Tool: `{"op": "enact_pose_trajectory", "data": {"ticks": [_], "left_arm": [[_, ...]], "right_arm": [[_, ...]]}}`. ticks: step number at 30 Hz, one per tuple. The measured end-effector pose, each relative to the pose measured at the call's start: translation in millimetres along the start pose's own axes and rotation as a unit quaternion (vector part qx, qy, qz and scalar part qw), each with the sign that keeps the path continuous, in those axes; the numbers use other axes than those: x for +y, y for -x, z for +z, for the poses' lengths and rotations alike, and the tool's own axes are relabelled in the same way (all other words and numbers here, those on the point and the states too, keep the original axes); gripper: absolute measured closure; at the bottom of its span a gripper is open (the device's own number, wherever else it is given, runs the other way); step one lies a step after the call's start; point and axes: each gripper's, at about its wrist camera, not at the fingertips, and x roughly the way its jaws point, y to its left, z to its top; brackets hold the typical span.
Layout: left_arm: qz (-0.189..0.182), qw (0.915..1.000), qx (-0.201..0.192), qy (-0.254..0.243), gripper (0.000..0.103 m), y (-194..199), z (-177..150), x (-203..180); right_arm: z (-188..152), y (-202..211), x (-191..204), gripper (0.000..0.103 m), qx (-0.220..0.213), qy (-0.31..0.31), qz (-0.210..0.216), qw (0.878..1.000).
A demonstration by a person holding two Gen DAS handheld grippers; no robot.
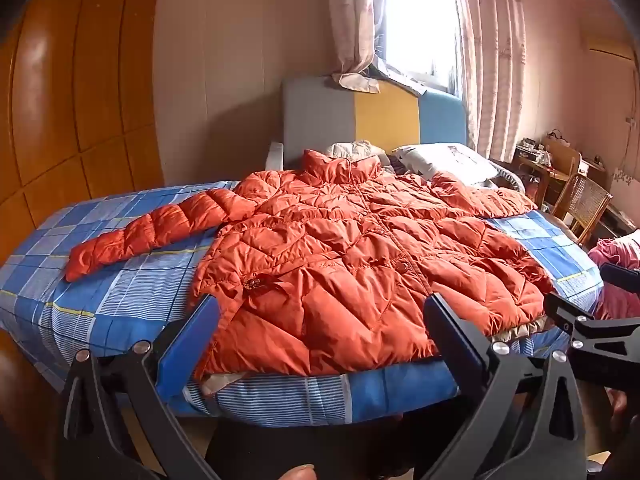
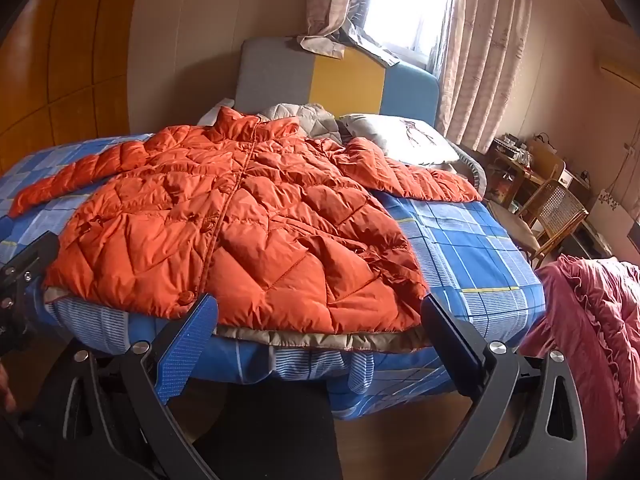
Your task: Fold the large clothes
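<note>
Each tool is a black frame of two angled arms with cut-out slots, joined by round silver screw heads. The left tool (image 1: 320, 320) carries long flat fingers (image 1: 188, 340) faced in blue, as does the right tool (image 2: 320, 320), whose blue pads (image 2: 186, 350) show a fine ribbed texture. At the bottom centre of the left wrist frame a fingertip (image 1: 298, 472) shows; a sliver of hand (image 2: 6, 388) sits at the right wrist frame's left edge.
</note>
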Motion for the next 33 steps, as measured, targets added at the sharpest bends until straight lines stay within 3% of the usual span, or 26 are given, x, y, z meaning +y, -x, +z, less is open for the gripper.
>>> {"op": "enact_pose_trajectory", "data": {"ticks": [1, 8, 13, 33], "left_arm": [[0.002, 0.9999, -0.014, -0.004, 0.002, 2.0, -0.4, -1.2], [0.003, 1.0000, -0.008, 0.003, 0.002, -9.0, 9.8, -11.9], [0.002, 0.9998, -0.020, 0.006, 0.002, 5.5, -1.3, 2.2], [0.005, 0.9998, -0.014, 0.015, 0.002, 2.2, -2.8, 7.5]], "right_arm": [[0.3, -0.6, 0.4, 0.003, 0.003, 0.002, -0.001, 1.000], [1.7, 1.1, 2.0, 0.003, -0.002, 0.001, 0.002, 1.000], [0.0, 0.2, -5.5, 0.003, -0.003, -0.001, -0.002, 1.000], [-0.6, -5.4, -10.0, 0.003, 0.000, -0.014, -0.013, 1.000]]}}
